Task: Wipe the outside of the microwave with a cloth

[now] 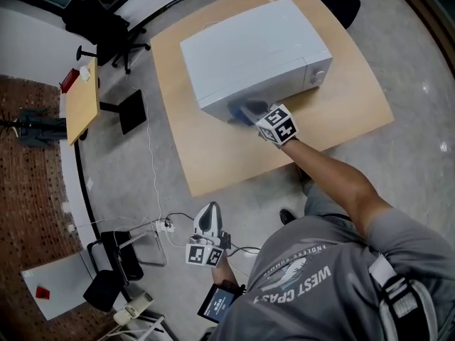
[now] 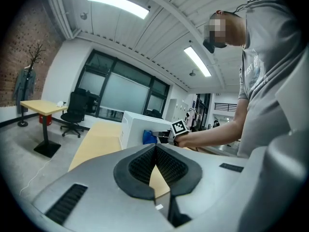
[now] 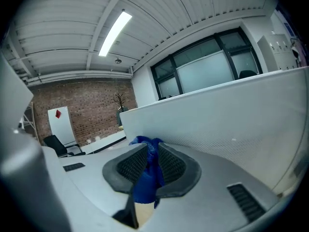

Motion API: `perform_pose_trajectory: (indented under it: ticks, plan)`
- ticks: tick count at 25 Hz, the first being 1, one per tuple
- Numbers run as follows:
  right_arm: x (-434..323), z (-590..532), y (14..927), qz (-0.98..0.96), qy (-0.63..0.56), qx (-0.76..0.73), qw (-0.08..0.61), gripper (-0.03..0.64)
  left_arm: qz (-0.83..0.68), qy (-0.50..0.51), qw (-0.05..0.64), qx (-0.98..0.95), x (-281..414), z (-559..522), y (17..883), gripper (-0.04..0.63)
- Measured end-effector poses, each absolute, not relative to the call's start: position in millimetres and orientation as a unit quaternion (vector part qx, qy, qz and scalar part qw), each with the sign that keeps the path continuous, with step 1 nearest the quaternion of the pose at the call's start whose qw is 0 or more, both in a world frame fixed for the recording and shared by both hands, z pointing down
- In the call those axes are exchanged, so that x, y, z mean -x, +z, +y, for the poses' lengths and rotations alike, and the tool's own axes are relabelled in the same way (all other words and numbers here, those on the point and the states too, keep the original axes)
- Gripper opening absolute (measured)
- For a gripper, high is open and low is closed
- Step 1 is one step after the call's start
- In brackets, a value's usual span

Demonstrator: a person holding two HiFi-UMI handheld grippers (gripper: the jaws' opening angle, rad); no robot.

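A white microwave [image 1: 256, 52] stands on a wooden table [image 1: 213, 155]. My right gripper [image 1: 245, 112] is shut on a blue cloth [image 1: 234, 111] and holds it against the microwave's near face, towards its left end. In the right gripper view the cloth [image 3: 147, 175] bunches between the jaws, with the microwave's white wall [image 3: 231, 122] close on the right. My left gripper [image 1: 207, 222] hangs low beside the person, away from the table, shut and empty. From the left gripper [image 2: 155, 161] I see the microwave [image 2: 137, 127], the cloth [image 2: 148, 137] and the right gripper's marker cube [image 2: 179, 127].
A small wooden desk [image 1: 82, 99] stands to the left, with black office chairs [image 1: 106, 27] behind it. Cables and a power strip [image 1: 163, 224] lie on the floor near the left gripper. A black stool [image 1: 117, 258] stands at the lower left.
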State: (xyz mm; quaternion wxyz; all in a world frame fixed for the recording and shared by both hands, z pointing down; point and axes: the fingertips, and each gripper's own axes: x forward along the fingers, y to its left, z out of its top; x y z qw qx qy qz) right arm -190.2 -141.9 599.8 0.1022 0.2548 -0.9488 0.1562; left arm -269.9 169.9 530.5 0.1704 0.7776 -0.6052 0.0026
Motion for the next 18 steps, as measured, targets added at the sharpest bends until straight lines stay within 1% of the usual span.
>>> perform_pose_trajectory:
  ticks: [18]
  plan:
    - [49,-191,594,-0.911,0.169,-0.369,0.079,0.075,-0.555,0.013,0.172,-0.814,237,122,530,0.023]
